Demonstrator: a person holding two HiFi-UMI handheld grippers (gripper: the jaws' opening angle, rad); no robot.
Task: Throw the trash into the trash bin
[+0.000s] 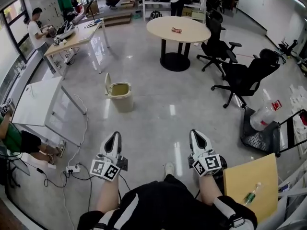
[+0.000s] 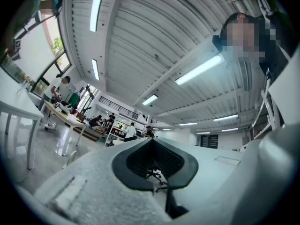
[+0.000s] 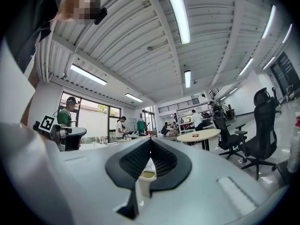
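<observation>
Bearing square markers: left hand-held gripper, right hand-held gripper, both closed.

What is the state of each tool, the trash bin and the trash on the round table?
left tool, shut, holding nothing.
right tool, shut, holding nothing.
trash bin, upright, its lid open.
trash, lying on the round table, not yet picked up.

From where I stood I counted one left gripper, one right gripper, one trash bin, one piece of trash, one round bench and two black chairs
</observation>
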